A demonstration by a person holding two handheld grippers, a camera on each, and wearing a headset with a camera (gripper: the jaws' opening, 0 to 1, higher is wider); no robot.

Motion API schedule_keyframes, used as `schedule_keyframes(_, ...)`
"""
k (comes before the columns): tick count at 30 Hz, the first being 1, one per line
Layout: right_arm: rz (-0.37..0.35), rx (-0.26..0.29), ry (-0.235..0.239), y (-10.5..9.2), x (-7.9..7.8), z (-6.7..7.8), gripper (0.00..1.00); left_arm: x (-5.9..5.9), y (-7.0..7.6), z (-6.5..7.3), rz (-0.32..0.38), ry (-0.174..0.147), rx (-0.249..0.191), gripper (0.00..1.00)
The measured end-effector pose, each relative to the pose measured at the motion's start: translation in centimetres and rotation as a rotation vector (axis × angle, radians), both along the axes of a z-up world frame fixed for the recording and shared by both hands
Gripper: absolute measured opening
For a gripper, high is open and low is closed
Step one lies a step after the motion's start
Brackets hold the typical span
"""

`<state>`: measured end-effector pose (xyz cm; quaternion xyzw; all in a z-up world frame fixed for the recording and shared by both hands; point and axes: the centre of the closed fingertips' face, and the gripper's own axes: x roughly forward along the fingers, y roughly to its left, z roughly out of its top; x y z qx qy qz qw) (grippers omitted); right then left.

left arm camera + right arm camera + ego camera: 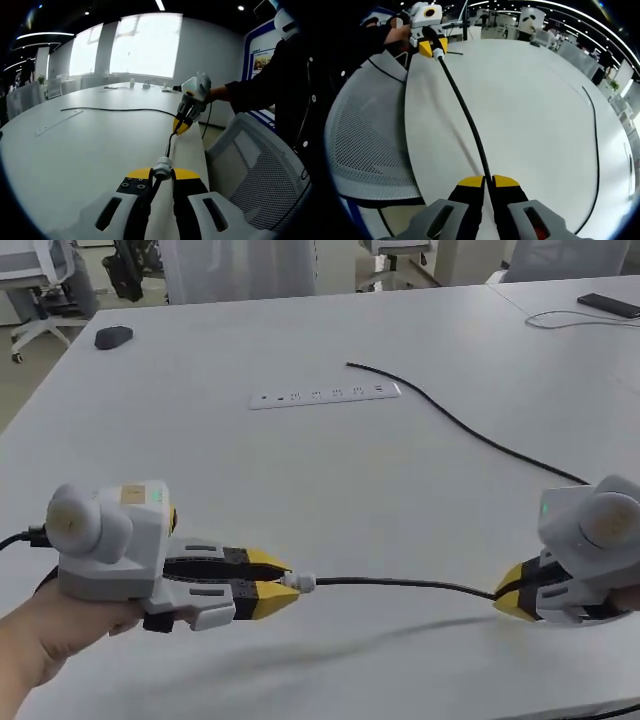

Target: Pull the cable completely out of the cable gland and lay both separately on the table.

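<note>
A black cable [400, 583] runs level above the white table [300, 480], stretched between my two grippers. Its left end sits in a small white cable gland [300, 583]. My left gripper [285, 582] is shut on the gland [162, 167], which pokes out from between the yellow-tipped jaws. My right gripper [505, 602] is shut on the cable [465, 115] further along. Beyond the right gripper the cable [470, 430] curves back across the table towards the power strip. In the right gripper view the gland [438, 54] shows far off at the left gripper [432, 50].
A white power strip [325, 395] lies mid-table at the back. A dark mouse [113, 336] sits far left, and a phone [608, 304] with a thin wire lies on the neighbouring table at the far right. A mesh office chair [260, 170] stands beside the table edge.
</note>
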<state>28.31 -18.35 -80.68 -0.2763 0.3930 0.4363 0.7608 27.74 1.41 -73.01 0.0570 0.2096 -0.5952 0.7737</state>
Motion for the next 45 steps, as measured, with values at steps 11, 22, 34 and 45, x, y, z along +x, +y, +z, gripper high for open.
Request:
schedule_keyframes(11,0.015,0.154,-0.037,4.0,0.6,4.2,0.13,-0.3,-0.1,0.5,0.019,-0.005,-0.016,0.15)
schedule_keyframes(22,0.198,0.339,-0.011,13.7,-1.3,9.1,0.11,-0.7,-0.3,0.7,0.019,-0.009,-0.017,0.15)
schedule_keyframes(34,0.297,0.279,0.011,17.8,-1.5,7.1,0.08,-0.9,-0.4,0.8,0.008,-0.014,-0.018,0.15)
schedule_keyframes(45,0.320,0.264,0.032,18.6,-1.8,6.5,0.00,-1.0,-0.3,0.8,0.003,-0.010,-0.026,0.15)
